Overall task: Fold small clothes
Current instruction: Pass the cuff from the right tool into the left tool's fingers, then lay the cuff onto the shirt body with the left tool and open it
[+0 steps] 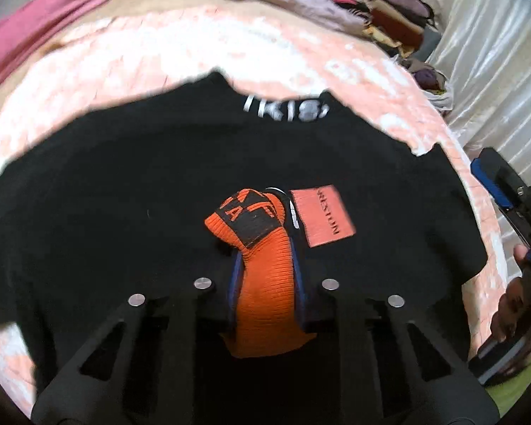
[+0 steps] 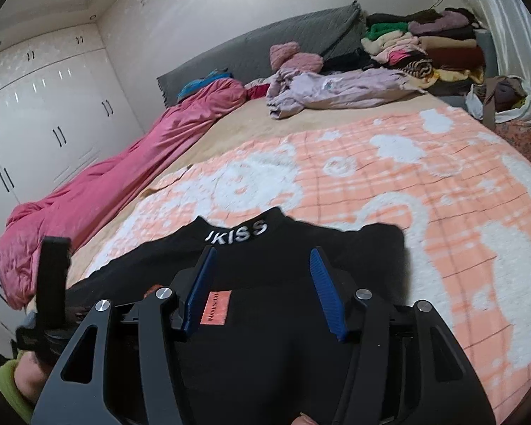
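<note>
Where the peach blanket covers the bed, perhaps wardrobes behind.

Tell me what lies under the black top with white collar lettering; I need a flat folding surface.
Under the black top the peach-and-white patterned blanket shows on all visible sides. The part beneath the top is covered, so lumps or other items cannot be ruled out.

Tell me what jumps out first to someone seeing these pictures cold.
The orange sock clamped in the left tongs stands out against the black top spread on the peach blanket. Next, the right tongs hang open over that top. A heap of clothes sits at the bed's far corner.
</note>
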{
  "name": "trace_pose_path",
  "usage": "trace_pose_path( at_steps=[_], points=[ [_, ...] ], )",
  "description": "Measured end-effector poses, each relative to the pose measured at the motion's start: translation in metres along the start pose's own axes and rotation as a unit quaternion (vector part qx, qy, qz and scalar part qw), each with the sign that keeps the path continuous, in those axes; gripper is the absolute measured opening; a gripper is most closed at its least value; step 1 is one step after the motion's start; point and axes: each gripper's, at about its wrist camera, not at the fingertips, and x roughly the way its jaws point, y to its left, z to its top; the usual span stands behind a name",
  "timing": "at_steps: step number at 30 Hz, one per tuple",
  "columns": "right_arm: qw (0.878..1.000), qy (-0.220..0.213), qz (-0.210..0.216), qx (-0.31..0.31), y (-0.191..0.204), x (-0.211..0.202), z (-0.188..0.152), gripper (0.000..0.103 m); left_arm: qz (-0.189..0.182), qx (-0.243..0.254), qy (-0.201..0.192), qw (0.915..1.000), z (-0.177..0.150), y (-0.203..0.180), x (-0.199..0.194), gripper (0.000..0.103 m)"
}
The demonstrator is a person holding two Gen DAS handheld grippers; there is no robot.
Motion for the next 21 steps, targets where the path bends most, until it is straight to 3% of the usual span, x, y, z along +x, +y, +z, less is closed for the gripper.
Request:
trace_pose_path(
  at_steps=[7,14,18,21],
  points=[
    [0.999,-0.024,-0.022,0.008,-0.017,-0.013,0.006,0.054,0.045,0.01,-0.075,0.9961,0.033,0.025,-0.049,0.015],
    [0.998,0.028,-0.063,-0.014,-0.015,0.013,-0.004,0.054,0.069,-0.018,-0.03,0.997,0.026,0.062,-0.024,0.022],
    [0.996,0.055,-0.055,-0.033,-0.007,0.027,-0.013,0.054,0.076,-0.028,-0.024,0.9964,0.019,0.073,-0.018,0.03],
    [0.995,0.079,-0.038,-0.038,-0.004,0.038,-0.019,0.059,0.076,-0.04,-0.027,0.9959,0.019,0.085,-0.022,0.03]
  ],
)
